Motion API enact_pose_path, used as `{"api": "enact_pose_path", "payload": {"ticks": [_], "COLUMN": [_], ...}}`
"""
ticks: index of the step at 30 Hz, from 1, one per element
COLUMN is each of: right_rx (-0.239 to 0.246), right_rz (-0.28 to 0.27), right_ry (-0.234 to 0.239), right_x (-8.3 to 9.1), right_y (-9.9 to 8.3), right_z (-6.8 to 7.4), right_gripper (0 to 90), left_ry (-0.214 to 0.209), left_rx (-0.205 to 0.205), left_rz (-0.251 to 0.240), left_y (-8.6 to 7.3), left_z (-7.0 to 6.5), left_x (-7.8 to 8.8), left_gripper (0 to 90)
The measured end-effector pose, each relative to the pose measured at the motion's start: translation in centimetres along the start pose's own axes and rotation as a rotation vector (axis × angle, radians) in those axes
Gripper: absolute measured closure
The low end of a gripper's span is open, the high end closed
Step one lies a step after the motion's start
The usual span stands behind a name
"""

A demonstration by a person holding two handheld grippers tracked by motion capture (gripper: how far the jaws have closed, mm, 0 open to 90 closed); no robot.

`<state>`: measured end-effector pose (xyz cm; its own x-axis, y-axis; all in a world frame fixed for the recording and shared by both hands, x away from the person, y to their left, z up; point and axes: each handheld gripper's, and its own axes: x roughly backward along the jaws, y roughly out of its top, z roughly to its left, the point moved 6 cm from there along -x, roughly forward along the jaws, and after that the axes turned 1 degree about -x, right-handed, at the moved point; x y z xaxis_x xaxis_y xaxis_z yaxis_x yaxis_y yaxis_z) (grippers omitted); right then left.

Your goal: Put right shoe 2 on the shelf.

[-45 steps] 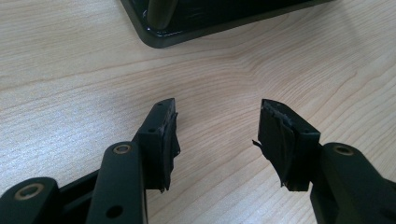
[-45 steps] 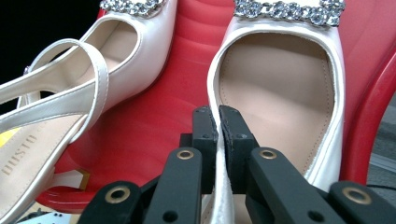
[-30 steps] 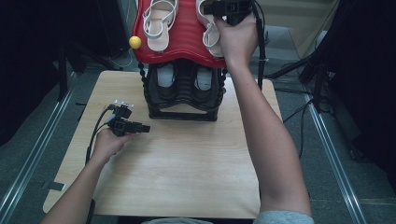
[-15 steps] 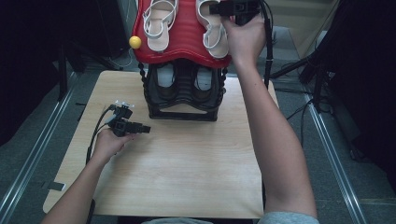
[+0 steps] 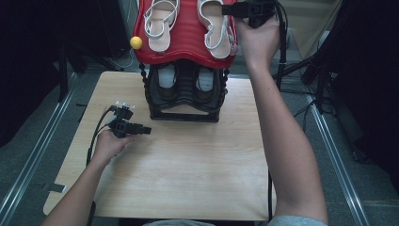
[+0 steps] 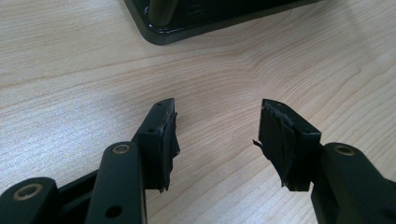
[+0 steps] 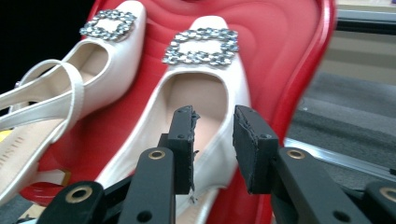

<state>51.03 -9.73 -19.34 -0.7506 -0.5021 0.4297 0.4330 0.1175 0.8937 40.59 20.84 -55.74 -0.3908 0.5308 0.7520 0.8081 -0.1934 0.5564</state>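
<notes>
Looking along your right claw, you find the jaws narrow but parted, and they have just been opening; the pads press on nothing, though the side wall of the right shoe sits in line with the gap, and you cannot tell from here whether its rim lies between the tips or just under them. That pale shoe, with its glittering buckle, lies on the red shelf, close to the shelf's right edge; its partner, the left shoe, rests beside it, apart from it. From above, the right claw reaches in from the right, level with the heel end of the right shoe.

The step looks like letting go of a shoe just set down; so spread the jaws wider before you move, so neither pad catches the rim or the strap; then draw the claw out along its own line, not sideways, since the shelf slopes and a nudge could slide the shoe off the near edge. Watch that the cable does not sweep the buckle.

Your left claw stands wide and empty, low over the table just in front of the black rack; keep it parked there; it is well apart from the shoes.
</notes>
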Motion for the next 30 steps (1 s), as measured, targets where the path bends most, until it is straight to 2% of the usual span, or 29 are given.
{"api": "enact_pose_path", "payload": {"ticks": [12,22,30], "right_rx": [-0.026,-0.062,-0.068], "right_rz": [-0.008,-0.007,0.008], "right_ry": [-0.027,-0.045,-0.053], "right_x": [0.6,1.0,1.0], "right_y": [-1.6,-3.6,-5.8], "right_z": [-2.4,-4.7,-5.9], "right_gripper": [69.1,68.8,68.1], "left_ry": [0.002,0.002,0.001], "left_rx": [-0.009,-0.008,-0.008], "left_rz": [0.007,0.007,0.009], "left_y": [-0.1,-0.1,-0.1], "left_z": [-0.1,0.0,-0.1], "left_x": [-0.1,-0.2,-0.2], "left_gripper": [46.8,46.8,46.8]}}
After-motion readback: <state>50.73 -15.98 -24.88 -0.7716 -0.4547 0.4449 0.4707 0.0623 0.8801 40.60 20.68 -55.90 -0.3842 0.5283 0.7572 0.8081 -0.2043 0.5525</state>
